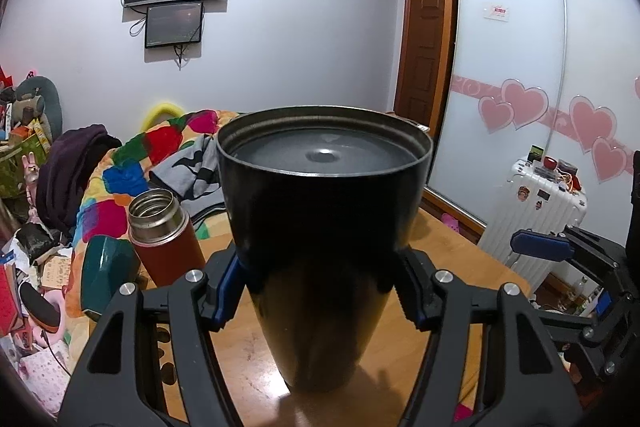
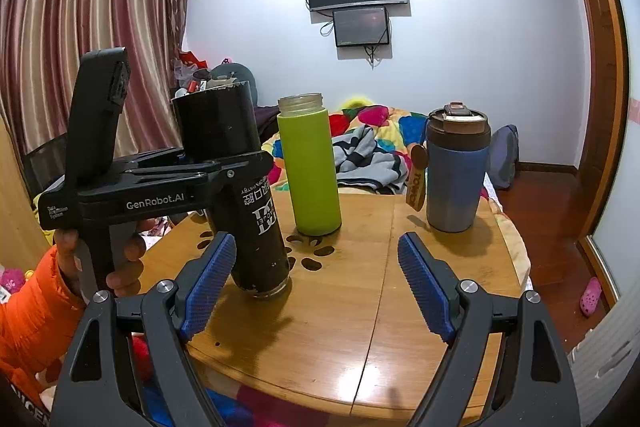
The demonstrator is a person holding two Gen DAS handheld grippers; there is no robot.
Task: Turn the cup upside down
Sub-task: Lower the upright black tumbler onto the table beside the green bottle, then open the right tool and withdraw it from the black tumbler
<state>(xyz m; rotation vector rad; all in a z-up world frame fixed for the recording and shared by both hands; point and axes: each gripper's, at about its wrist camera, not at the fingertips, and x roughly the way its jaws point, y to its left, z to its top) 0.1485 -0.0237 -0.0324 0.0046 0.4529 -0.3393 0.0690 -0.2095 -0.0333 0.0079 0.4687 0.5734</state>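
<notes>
My left gripper [image 1: 320, 287] is shut on a tall black cup [image 1: 324, 227]. The cup is upside down, its recessed base [image 1: 324, 155] on top and its mouth resting on the wooden table [image 1: 256, 355]. In the right wrist view the same black cup [image 2: 256, 223] stands tilted, mouth down with white print inverted, held by the left gripper [image 2: 216, 163] in a hand with an orange sleeve. My right gripper [image 2: 316, 283] is open and empty, hovering over the table [image 2: 340, 339] to the right of the cup.
A green bottle [image 2: 310, 167] and a blue lidded tumbler [image 2: 456, 167] stand at the back of the table. A red open flask [image 1: 164, 235] and a teal object [image 1: 106, 275] sit left of the cup. A bed with a colourful quilt [image 1: 132, 167] lies behind; a white suitcase [image 1: 532, 211] stands to the right.
</notes>
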